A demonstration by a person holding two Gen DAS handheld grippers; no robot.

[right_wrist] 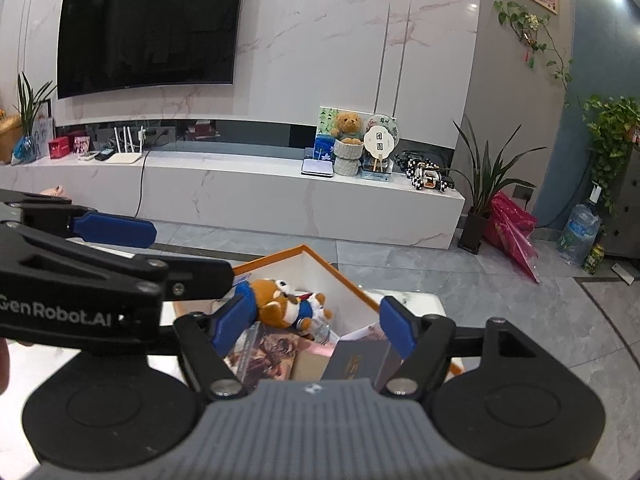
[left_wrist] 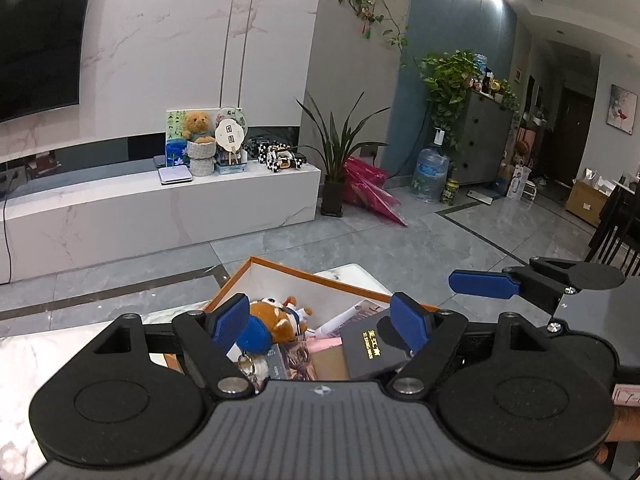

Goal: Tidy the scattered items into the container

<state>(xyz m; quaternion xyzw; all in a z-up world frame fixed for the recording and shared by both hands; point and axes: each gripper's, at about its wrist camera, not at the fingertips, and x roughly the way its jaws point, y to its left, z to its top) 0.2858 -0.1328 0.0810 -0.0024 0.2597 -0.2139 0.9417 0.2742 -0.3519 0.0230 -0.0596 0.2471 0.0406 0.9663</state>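
The left hand-held gripper (left_wrist: 320, 320) has its jaws spread wide with nothing between the blue pads (left_wrist: 228, 320); nothing is held. Just ahead of and below its fingertips sits the box (left_wrist: 280, 270), orange-rimmed and white inside, resting on the marble bench (left_wrist: 60, 356). Inside the box, near this gripper's left pad, lies a brown plush (left_wrist: 280, 318) with a blue part, and just below that a key ring (left_wrist: 248, 364). Further right in the box come a picture book (left_wrist: 294, 360), a tan box (left_wrist: 330, 364) and, by the right pad, a black book (left_wrist: 370, 344) with gold lettering (I cannot read it). A white sheet (left_wrist: 348, 316) leans behind the black book.

The right hand-held gripper (right_wrist: 310, 322) is likewise parted, its pads (right_wrist: 394, 328) clear of everything, gripping nothing. From its camera the left gripper's arm crosses at the far left, one blue finger (right_wrist: 114, 228) pointing over the floor. The same box (right_wrist: 340, 276) lies directly ahead and below, with the plush (right_wrist: 282, 302) near the left pad, a small bottle (right_wrist: 320, 332) just under it, the picture book (right_wrist: 268, 354) lower left, and the black book (right_wrist: 356, 360) by the right pad.

Beyond both grippers, well apart, stand the TV stand (right_wrist: 260, 196) and the TV (right_wrist: 148, 28).
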